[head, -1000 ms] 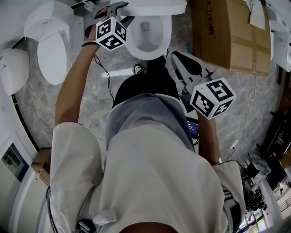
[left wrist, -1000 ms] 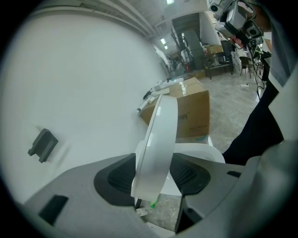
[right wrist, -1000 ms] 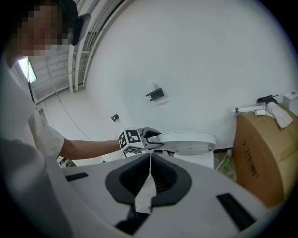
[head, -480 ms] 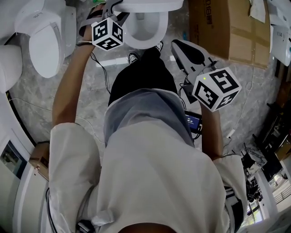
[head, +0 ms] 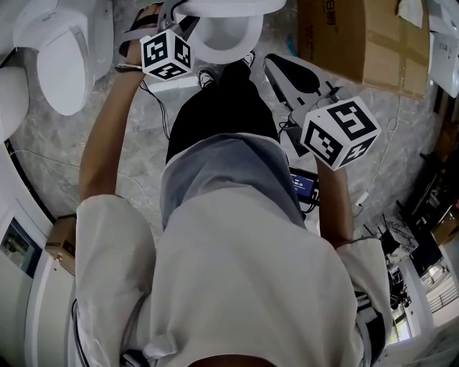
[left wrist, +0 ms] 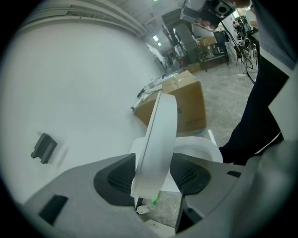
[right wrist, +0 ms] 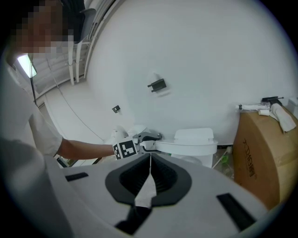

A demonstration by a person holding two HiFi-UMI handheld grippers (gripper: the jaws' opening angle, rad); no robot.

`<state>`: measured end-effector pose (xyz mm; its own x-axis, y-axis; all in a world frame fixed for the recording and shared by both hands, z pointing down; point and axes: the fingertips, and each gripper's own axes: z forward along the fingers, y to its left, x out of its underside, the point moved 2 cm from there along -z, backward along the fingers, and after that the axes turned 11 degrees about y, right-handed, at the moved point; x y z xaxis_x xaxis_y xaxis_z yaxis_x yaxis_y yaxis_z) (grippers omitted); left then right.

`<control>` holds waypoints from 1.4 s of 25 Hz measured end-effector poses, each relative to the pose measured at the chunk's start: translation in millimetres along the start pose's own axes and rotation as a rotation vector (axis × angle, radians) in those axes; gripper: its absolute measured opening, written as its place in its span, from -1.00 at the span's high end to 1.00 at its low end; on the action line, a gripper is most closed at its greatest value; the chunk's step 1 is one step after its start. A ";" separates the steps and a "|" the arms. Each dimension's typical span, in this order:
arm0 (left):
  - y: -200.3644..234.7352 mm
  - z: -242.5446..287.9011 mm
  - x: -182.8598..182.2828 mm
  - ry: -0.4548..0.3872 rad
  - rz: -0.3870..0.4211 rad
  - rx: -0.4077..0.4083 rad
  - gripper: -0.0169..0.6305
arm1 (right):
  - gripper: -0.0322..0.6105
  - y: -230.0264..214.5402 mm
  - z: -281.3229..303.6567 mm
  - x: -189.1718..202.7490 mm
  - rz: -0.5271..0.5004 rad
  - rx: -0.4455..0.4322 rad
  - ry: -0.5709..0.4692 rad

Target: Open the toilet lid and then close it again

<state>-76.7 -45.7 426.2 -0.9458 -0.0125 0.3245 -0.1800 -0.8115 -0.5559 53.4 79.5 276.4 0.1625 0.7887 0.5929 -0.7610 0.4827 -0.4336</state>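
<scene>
Grips the toilet lid (left wrist: 160, 135) by its edge in the left tongs (left wrist: 153, 173); holds the right tongs (right wrist: 149, 174) clenched, empty, well back.

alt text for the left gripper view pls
The left gripper grips a white toilet lid edge-on between its dark fingers. Behind it are the toilet bowl, a cardboard box and a white wall; a person's dark trouser leg is at right.

Toilets and carton, as placed.
White ceramic toilet (head: 222, 39) ahead, white plastic lid (head: 229, 6) above its bowl; second white toilet (head: 61, 61) at left, brown cardboard box (head: 358, 36) at right.
</scene>
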 end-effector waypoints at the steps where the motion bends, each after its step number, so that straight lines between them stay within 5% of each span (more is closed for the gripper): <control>1: -2.9 0.6 0.5 0.001 0.002 0.000 0.31 | 0.86 -0.4 1.3 1.0 0.001 -0.002 0.004; 35: -107.8 31.2 24.8 0.069 0.085 0.085 0.23 | 0.86 -13.8 39.8 42.9 0.043 -0.023 0.122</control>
<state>-72.3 23.3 518.1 -0.9736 -0.0455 0.2236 -0.0775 -0.8557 -0.5116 45.8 91.6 334.9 0.2061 0.8488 0.4870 -0.7546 0.4547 -0.4731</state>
